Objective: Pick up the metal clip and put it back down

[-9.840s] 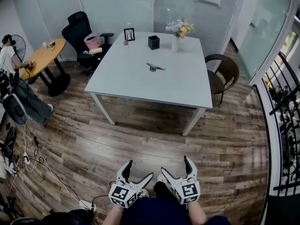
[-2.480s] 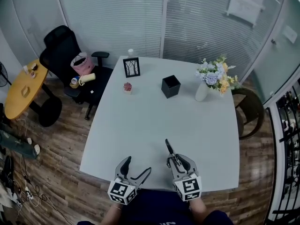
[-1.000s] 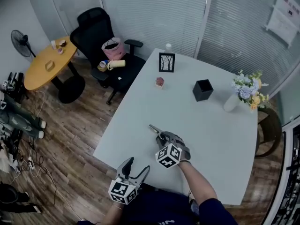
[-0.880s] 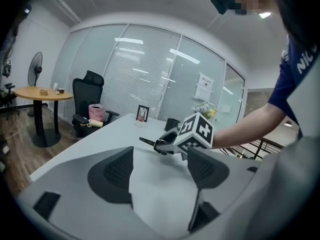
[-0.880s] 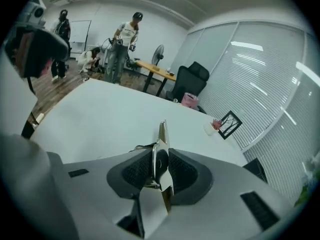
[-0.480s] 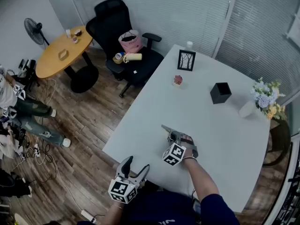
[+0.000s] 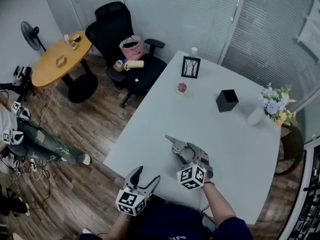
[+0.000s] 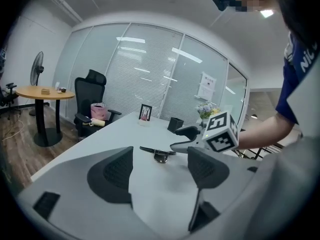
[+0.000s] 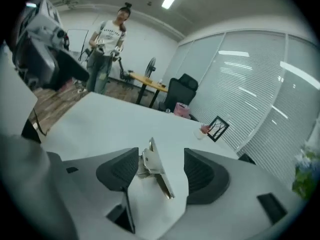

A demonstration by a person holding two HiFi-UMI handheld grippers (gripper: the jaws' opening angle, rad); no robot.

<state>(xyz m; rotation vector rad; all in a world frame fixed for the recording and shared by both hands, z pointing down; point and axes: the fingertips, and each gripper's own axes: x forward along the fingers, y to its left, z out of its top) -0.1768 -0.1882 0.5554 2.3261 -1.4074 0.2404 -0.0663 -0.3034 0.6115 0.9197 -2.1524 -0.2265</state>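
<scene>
Clip (image 9: 156,173) lies on the desk (image 9: 100,119) between the jaws of the right gripper (image 9: 160,160), which have just been opening and do not press it. Put-down appears complete. Left gripper (image 8: 161,164): jaws wide, empty.

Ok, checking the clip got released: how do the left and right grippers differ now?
The right gripper reaches over the table; the left gripper sits at its near edge. The metal clip sits between the right gripper's jaws, which have just been opening; the left gripper's jaws are empty. Both are open.
</scene>
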